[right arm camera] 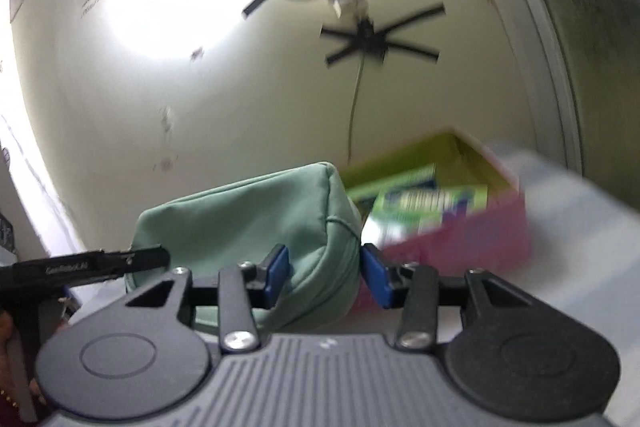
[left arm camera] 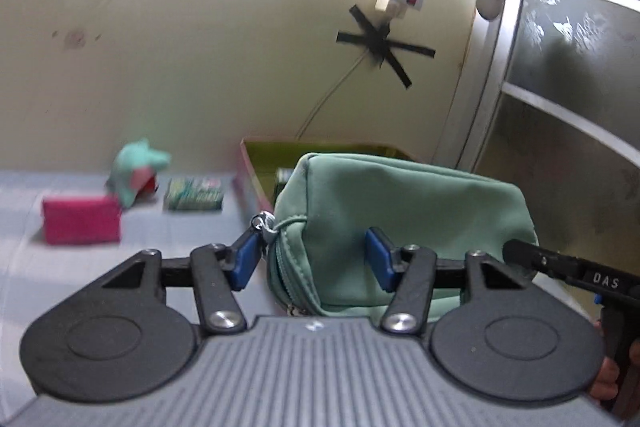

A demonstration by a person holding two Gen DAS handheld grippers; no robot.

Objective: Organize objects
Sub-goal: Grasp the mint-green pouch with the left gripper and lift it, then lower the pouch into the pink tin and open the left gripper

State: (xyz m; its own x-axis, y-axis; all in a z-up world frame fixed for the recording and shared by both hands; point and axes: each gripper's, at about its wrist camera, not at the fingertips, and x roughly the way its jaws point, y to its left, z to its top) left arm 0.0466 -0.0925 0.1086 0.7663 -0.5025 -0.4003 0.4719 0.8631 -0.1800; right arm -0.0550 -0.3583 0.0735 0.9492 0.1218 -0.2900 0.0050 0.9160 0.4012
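Both claws gripped the green pouch [left arm camera: 400,211] at the middle of the frame: the left claw [left arm camera: 312,259] clamped on its zipper end, the right claw [right arm camera: 326,275] squeezing the opposite end. Behind it sat the pink box [right arm camera: 472,231] with packets inside. At left on the bench [left arm camera: 24,267] lay a pink block [left arm camera: 82,221], a teal toy [left arm camera: 136,175] and a green packet [left arm camera: 195,193]

Left gripper [left arm camera: 314,259] pads clamp green pouch's [left arm camera: 400,203] zipper end; pink block [left arm camera: 82,221], blurred teal toy [left arm camera: 136,175], possibly plush, behind.
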